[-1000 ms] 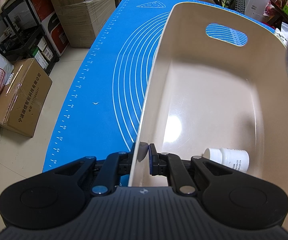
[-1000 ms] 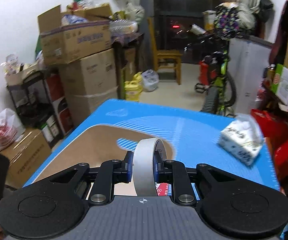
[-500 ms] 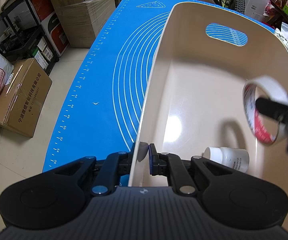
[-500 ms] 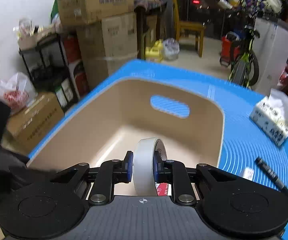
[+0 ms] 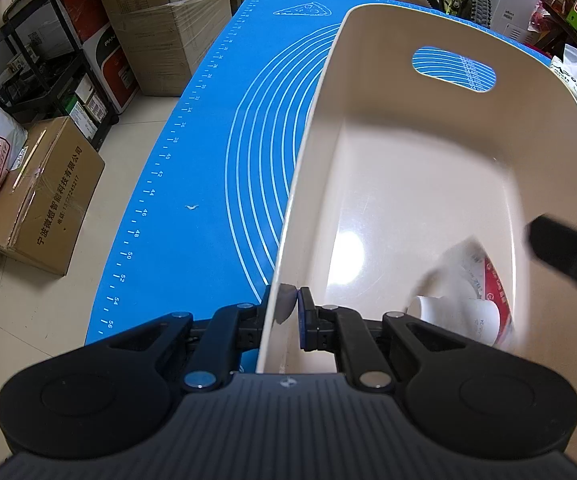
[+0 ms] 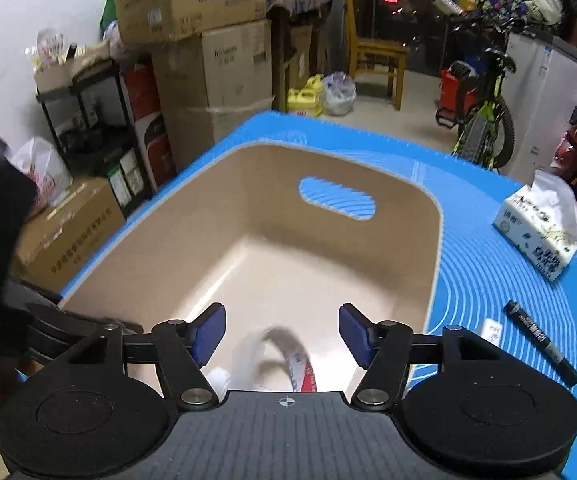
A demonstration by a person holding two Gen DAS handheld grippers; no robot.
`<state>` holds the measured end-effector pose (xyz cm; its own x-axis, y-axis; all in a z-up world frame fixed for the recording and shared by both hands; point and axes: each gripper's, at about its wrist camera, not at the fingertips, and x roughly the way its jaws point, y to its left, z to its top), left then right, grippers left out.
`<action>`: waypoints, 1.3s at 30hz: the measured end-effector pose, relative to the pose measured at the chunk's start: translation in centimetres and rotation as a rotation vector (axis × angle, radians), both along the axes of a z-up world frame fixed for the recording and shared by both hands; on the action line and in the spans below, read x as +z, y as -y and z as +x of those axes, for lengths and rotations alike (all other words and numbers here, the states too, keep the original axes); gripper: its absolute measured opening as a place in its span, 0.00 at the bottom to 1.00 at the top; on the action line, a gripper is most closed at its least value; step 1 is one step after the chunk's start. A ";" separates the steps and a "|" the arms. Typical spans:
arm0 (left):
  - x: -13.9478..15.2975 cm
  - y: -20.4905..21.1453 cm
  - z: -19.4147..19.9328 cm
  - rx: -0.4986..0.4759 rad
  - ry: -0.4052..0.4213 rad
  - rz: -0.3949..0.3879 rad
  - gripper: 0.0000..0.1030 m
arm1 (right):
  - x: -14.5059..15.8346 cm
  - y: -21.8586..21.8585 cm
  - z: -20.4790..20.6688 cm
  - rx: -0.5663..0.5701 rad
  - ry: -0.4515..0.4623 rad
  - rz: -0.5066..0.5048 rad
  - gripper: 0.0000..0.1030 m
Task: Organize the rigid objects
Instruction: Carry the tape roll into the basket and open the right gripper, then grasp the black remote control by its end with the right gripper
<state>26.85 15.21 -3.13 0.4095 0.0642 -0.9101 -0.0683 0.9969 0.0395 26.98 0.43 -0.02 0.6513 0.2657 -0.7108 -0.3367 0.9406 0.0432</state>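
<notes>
Our left gripper [image 5: 290, 310] has its jaws clamped on the near wall of the beige plastic bin [image 5: 428, 80]. Our right gripper [image 6: 282, 334] hangs over the bin with jaws spread wide, gripping nothing. Below it, at 6 o'clock in the bin, the blurred white roll of tape [image 6: 284, 354] sits against a white plastic bottle [image 5: 448, 314]. At 3 o'clock, a black marker [image 6: 542, 348] lies on the blue desk mat [image 6: 488, 264].

A bin [image 6: 432, 248] is placed on a mat [image 5: 224, 168] that is spread over the worktop. Inside the bin, at its near end, a tape roll [image 5: 484, 280] is leaned against a small bottle [image 5: 460, 316]. To the right of the bin, a marker [image 6: 542, 348] and, further back, a tissue pack [image 6: 536, 228] are laid on the mat.
</notes>
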 end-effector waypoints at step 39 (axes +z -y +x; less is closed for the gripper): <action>0.0 0.0 0.1 0.001 0.000 -0.003 0.12 | -7.7 16.9 -2.2 -0.598 -0.175 -0.132 0.82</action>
